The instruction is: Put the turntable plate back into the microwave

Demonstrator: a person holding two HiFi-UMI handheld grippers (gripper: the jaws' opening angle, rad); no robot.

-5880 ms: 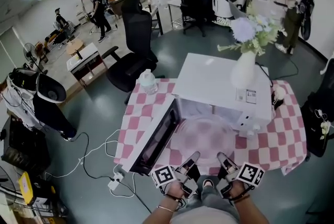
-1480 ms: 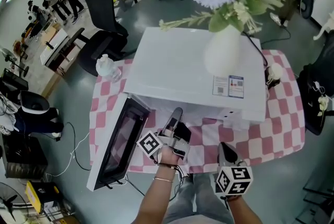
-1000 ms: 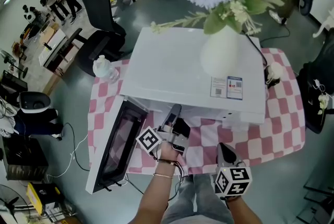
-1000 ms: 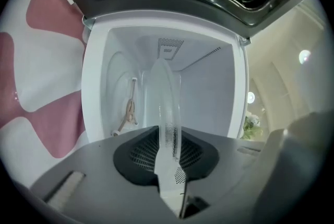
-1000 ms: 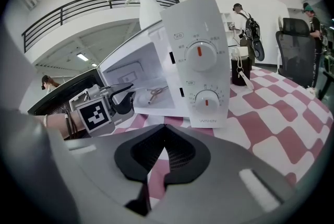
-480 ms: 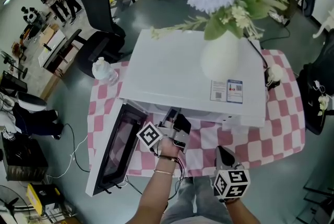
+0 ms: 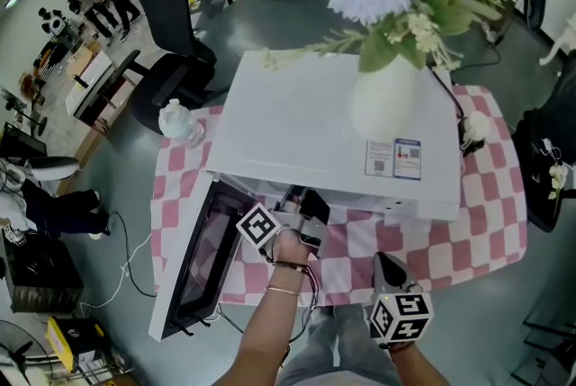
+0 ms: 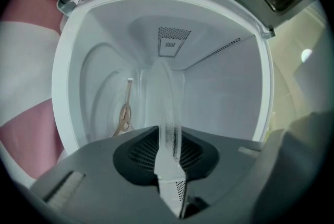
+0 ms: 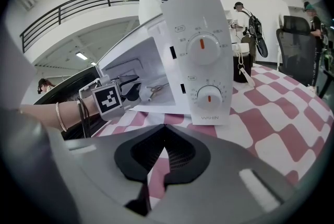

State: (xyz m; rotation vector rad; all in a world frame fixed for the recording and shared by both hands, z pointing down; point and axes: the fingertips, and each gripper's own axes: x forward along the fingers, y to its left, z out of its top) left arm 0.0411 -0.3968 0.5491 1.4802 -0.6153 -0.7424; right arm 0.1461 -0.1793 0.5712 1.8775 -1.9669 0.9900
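The clear glass turntable plate (image 8: 166, 108) shows edge-on as a thin pale sliver between the jaws of my left gripper (image 8: 168, 165), which is shut on its rim. The plate reaches into the white microwave's cavity (image 8: 219, 87), where a roller ring (image 8: 124, 113) lies on the floor. In the head view my left gripper (image 7: 292, 209) is at the opening of the microwave (image 7: 333, 128), beside its open door (image 7: 202, 258). My right gripper (image 7: 389, 272) hangs back near the table's front edge, shut and empty. From it I see the microwave's dial panel (image 9: 203, 61).
A white vase of flowers (image 7: 382, 101) stands on top of the microwave. A water bottle (image 7: 178, 121) sits at the far left of the pink checked tablecloth (image 7: 450, 231). A dark object (image 9: 242, 66) stands to the right of the microwave. Office chairs and people are further off.
My left gripper has moved a little further toward the microwave opening with the plate. The right gripper has stayed where it was.
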